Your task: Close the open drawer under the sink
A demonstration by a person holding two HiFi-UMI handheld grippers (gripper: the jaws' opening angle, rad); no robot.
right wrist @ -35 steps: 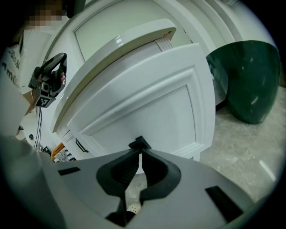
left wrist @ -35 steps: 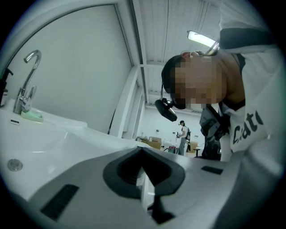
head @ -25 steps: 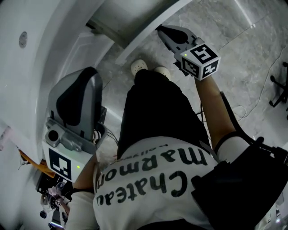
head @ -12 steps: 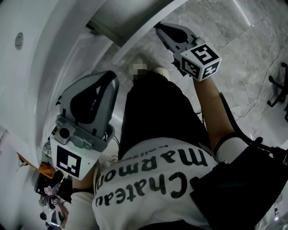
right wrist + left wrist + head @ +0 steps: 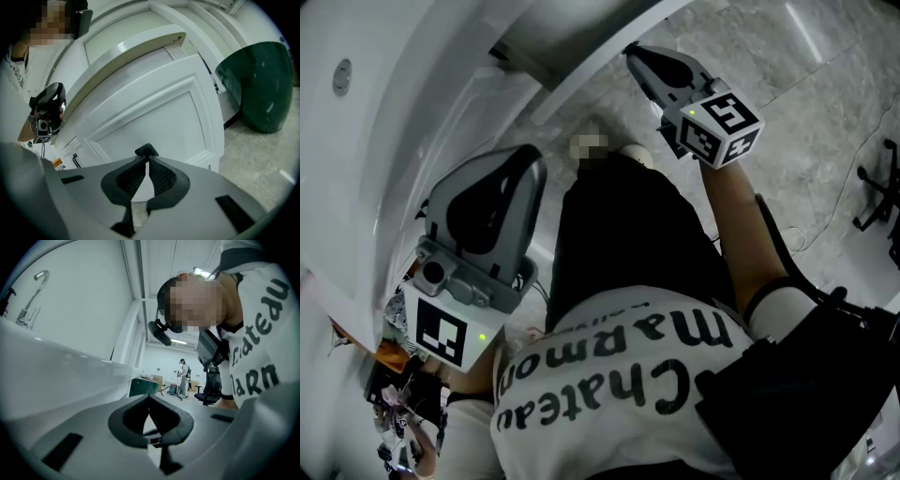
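Right gripper [image 5: 148,161] has its jaws pressed together with nothing pinched, the tips nosed up to the white drawer [image 5: 154,112] front. A small black piece [image 5: 146,150] sits right at the tips, maybe the handle, though I can't be sure. Left gripper [image 5: 149,404] is likewise closed tight and empty, held low by the person's hip and pointing away from the work. From where I stand the job looks barely begun: the drawer juts out from the cabinet below the sink [image 5: 366,159], over the floor [image 5: 787,141], so the whole push is left to do. The front is a painted panel, smooth and glossy, with a recessed rectangular frame and a paler flat top edge. The sink is rounded, glossy white, and the floor is grey veined stone. A dark green bin [image 5: 258,84], smooth and rounded, stands just beside the cabinet's corner
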